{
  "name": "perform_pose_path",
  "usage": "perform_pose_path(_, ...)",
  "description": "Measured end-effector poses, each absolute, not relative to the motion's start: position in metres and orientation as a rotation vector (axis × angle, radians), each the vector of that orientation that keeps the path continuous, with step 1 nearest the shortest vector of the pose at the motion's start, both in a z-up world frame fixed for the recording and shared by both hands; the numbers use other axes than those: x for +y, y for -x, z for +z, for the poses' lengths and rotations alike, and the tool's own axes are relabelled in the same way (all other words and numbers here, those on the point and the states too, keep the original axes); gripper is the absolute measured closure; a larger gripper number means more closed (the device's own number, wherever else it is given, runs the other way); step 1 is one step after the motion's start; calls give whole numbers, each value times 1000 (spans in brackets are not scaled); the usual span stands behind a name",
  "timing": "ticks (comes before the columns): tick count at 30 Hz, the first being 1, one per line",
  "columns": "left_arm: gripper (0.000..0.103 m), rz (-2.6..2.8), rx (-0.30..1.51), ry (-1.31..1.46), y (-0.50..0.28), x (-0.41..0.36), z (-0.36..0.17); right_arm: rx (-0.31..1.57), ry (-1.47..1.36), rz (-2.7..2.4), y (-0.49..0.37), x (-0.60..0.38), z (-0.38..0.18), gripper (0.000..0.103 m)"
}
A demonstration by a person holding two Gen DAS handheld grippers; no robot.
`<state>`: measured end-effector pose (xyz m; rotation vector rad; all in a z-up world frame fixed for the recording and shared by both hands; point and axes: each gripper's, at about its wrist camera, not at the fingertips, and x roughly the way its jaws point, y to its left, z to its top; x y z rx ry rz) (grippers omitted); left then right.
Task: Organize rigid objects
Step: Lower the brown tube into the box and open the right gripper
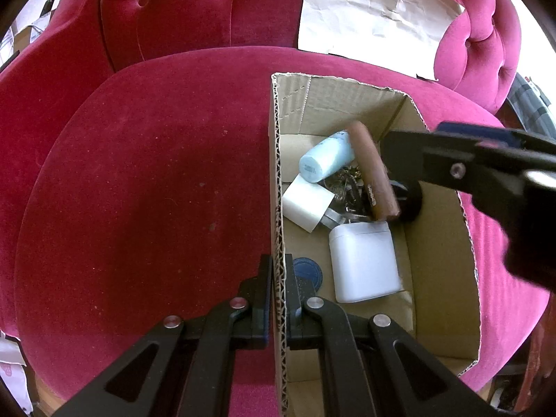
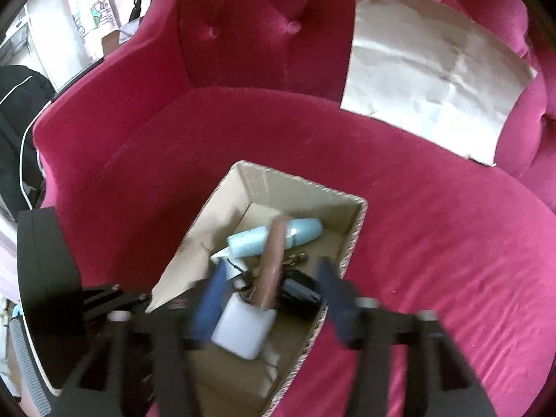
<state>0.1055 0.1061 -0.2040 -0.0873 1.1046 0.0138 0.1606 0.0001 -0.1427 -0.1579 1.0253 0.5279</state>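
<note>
An open cardboard box [image 1: 441, 243] sits on a red velvet sofa seat. In it lie a light blue bottle [image 1: 326, 160], a brown tube [image 1: 373, 173], a white jar [image 1: 363, 260], a small white block [image 1: 305, 203], a blue round lid [image 1: 307, 272] and dark metal bits. My left gripper [image 1: 278, 299] is shut on the box's left wall. My right gripper [image 2: 274, 288] hangs open over the box [image 2: 208, 229], above the white jar [image 2: 243, 328] and the brown tube [image 2: 272, 260]; it holds nothing. The blue bottle [image 2: 274, 236] lies behind.
A crumpled sheet of pale paper [image 1: 375, 10] leans on the sofa back, also in the right wrist view [image 2: 434, 69]. The seat cushion [image 1: 156, 191] spreads left of the box. Dark bags and clutter stand left of the sofa [image 2: 17, 132].
</note>
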Motion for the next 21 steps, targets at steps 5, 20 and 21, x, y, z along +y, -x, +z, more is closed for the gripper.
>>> perform_pose_path(5,98,13,1103,93,-104,108,-204,991,206,452,-163,-4,-138,4)
perform_pose_path(20,98,16,1105,83,-104,104,-203,1008,207,401,-171,-12,-138,0)
perform_pose_path(21,98,16,1105,84,-104,104,-203,1009,205,395,-170,-14,-138,0)
